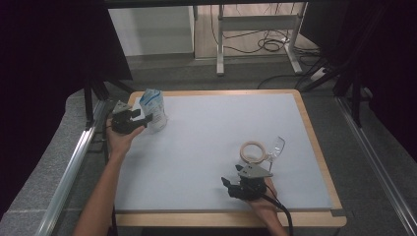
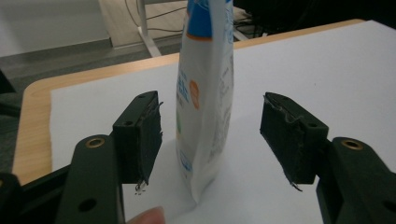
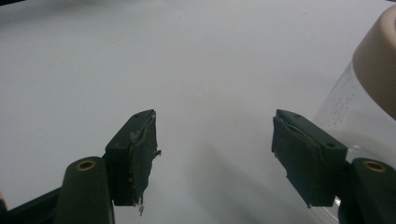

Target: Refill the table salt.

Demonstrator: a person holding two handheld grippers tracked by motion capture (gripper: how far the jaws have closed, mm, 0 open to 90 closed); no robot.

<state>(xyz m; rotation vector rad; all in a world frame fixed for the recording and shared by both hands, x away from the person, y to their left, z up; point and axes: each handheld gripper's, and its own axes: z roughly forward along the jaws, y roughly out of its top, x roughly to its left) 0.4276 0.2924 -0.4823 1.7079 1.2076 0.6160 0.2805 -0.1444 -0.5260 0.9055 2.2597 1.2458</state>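
Pouch (image 2: pixel 205 93) stands between left gripper's (image 2: pixel 212 135) parted fingers (image 2: pixel 142 135) (untouched).

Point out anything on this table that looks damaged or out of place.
The pads on the left gripper are frayed, with torn edges, and so are those on the right gripper. The pouch stands upright and intact.

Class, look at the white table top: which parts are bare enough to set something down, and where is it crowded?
The wide middle between the blue-and-white standing pouch and the clear glass jar with beige ring lid is bare, as is the far right corner. It is crowded at the far left around the left gripper and near the right gripper by the jar.
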